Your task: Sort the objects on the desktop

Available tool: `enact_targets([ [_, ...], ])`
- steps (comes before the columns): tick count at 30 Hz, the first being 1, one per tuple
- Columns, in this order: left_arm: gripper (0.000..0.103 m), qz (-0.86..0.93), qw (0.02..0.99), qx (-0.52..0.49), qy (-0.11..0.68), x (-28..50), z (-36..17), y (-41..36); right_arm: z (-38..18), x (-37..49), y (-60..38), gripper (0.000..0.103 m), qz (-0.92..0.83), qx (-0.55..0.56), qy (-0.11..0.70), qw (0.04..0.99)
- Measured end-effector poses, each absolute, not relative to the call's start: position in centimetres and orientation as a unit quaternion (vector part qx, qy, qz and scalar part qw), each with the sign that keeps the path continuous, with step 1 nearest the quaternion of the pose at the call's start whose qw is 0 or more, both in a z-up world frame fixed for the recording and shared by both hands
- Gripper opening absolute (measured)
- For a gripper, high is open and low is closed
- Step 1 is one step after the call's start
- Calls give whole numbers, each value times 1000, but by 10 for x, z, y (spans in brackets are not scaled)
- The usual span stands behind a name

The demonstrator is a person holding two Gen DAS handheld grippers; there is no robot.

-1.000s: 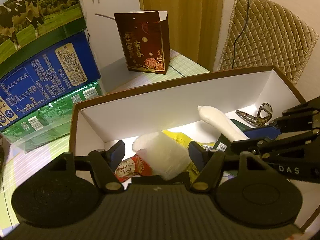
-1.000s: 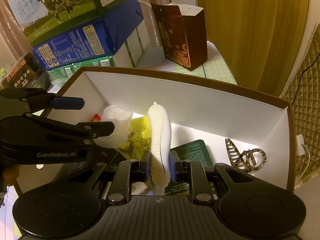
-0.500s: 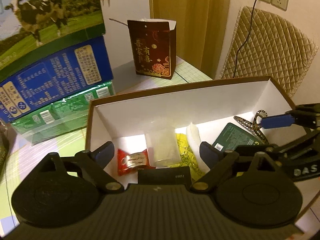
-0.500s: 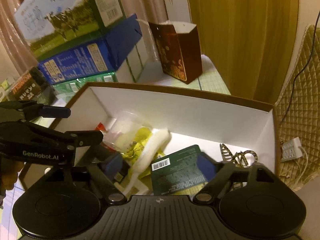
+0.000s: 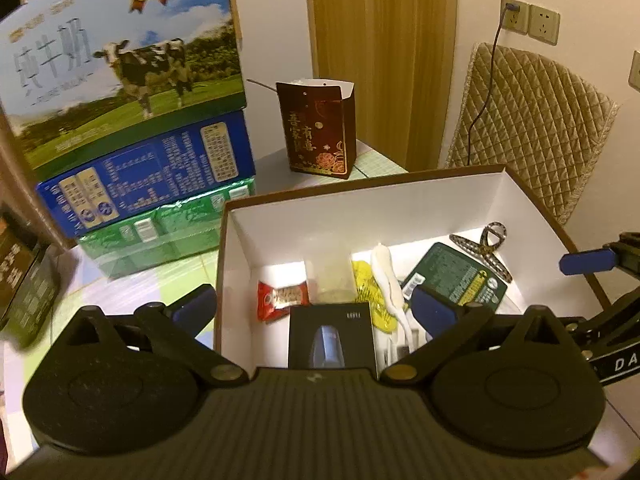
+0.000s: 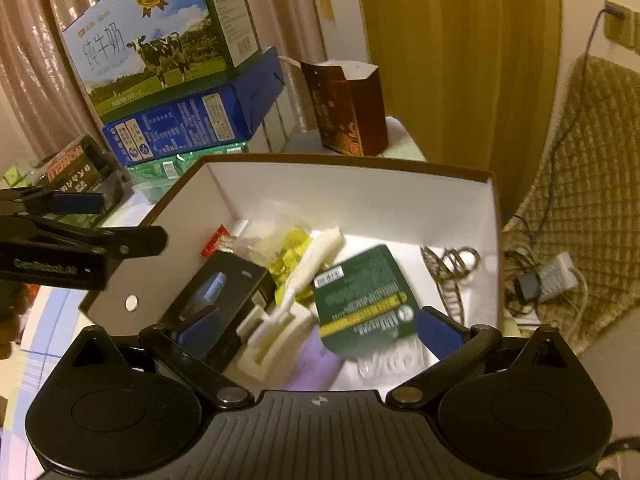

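Black left gripper (image 5: 314, 306) and right gripper (image 6: 318, 328) tilt down over white box (image 5: 360, 208), jaws opening wide, nothing between them. White sock (image 5: 386, 276) lies inside, long axis toward far wall, beside green packet (image 5: 456, 276), red wrapper (image 5: 280, 298), black carton (image 5: 332, 338), hair clip (image 5: 486, 246).
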State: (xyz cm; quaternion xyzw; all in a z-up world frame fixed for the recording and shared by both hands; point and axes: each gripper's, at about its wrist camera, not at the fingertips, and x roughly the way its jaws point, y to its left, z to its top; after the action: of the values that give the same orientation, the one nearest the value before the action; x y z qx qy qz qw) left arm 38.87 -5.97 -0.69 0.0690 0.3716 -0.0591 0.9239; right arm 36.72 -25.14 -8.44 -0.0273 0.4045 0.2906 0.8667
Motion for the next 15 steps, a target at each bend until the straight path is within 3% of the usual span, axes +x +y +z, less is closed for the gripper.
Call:
enact_targets([
  [15, 102, -27, 930, 58, 363, 304, 15, -61, -62, 295, -270, 101, 269, -18, 384, 883],
])
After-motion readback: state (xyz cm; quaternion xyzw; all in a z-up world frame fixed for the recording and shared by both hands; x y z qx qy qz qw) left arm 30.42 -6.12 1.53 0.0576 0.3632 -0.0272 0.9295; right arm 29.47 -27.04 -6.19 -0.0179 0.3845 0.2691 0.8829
